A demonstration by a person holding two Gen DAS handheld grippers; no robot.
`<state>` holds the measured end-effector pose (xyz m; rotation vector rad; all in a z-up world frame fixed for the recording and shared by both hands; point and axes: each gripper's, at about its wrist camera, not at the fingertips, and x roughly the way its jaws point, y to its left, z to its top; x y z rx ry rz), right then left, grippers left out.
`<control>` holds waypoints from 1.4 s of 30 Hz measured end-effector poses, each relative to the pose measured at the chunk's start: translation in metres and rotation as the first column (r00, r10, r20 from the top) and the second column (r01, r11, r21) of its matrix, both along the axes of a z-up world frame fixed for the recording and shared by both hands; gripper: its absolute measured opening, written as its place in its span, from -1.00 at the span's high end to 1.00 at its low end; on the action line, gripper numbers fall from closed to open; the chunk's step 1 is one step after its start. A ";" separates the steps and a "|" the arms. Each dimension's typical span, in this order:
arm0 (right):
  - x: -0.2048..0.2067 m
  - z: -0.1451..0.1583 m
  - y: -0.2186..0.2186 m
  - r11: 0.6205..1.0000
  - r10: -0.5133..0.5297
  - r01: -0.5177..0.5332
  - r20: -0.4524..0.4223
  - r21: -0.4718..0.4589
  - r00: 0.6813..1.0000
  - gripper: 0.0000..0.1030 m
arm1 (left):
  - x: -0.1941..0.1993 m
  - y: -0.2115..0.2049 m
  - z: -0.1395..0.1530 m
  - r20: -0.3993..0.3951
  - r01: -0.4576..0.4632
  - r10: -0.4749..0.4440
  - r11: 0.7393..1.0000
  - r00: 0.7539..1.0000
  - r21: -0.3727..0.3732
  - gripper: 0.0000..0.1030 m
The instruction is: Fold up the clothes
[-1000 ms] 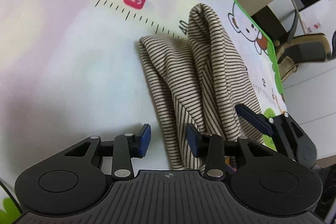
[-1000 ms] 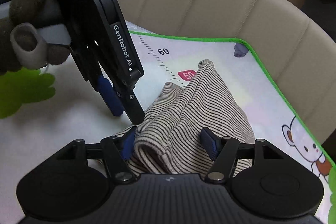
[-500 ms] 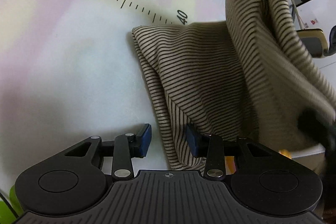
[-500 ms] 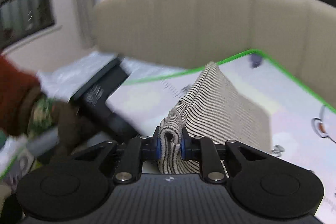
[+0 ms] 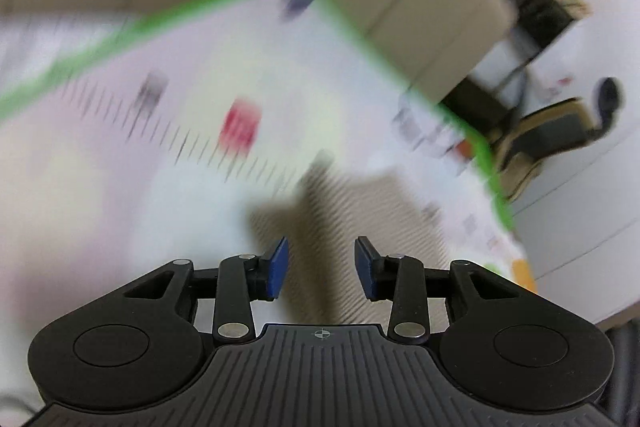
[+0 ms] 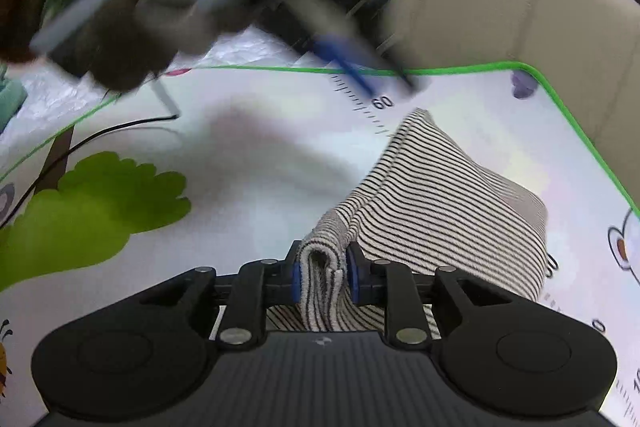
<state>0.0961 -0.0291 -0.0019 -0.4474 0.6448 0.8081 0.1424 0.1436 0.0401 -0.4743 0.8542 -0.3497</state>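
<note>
Since a second ago: left gripper [image 5: 320, 269] lifted off and away from the beige cotton garment with thin dark stripes [image 6: 436, 203], view now smeared by motion; right gripper [image 6: 320, 277] closed in from either side of the bunched edge and now clamped on it, jaws eased back slightly in the last half second yet blue pads [image 6: 296, 279] pressing the thick rolled fold between them. Left gripper released, blue pads [image 5: 277, 269] apart with nothing between them, the striped cloth only a blurred patch on the mat beyond and below. In the right wrist view, left gripper [image 6: 376, 83] a dark blur above the mat's far edge, held by a hand in a brown glove [image 6: 132, 27], well clear of the cloth. Garment lying on a white play mat with a green border, printed ruler marks and a green cartoon tree [image 6: 248, 155]; near end raised into the right gripper, remainder draped down onto the mat. Long axis running from the gripper away toward the printed 60 on the ruler, tapering to a narrow far tip, stripes crossing that axis. Beige upholstered sofa back [image 6: 500, 7] curving behind the mat; thin black cable [image 6: 100, 135] trailing across the mat's left side; office chair [image 5: 560, 135] on the floor past the mat corner
</note>
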 end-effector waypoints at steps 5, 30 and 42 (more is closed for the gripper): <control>-0.005 -0.014 0.023 0.996 0.048 -0.045 0.047 -0.076 0.998 0.32 | 0.008 -0.021 0.013 0.065 0.064 -0.063 0.998 0.996 -0.022 0.04; 0.083 -0.016 -0.064 0.898 -0.426 0.438 -0.156 0.044 0.891 -1.00 | 0.016 -0.031 -0.031 -0.011 0.074 -0.073 0.989 0.997 0.130 -0.12; 0.115 -0.033 -0.108 0.837 -0.377 0.533 -0.574 0.125 0.727 -1.00 | 0.025 -0.052 -0.053 -0.064 0.118 -0.116 0.992 0.991 0.035 0.04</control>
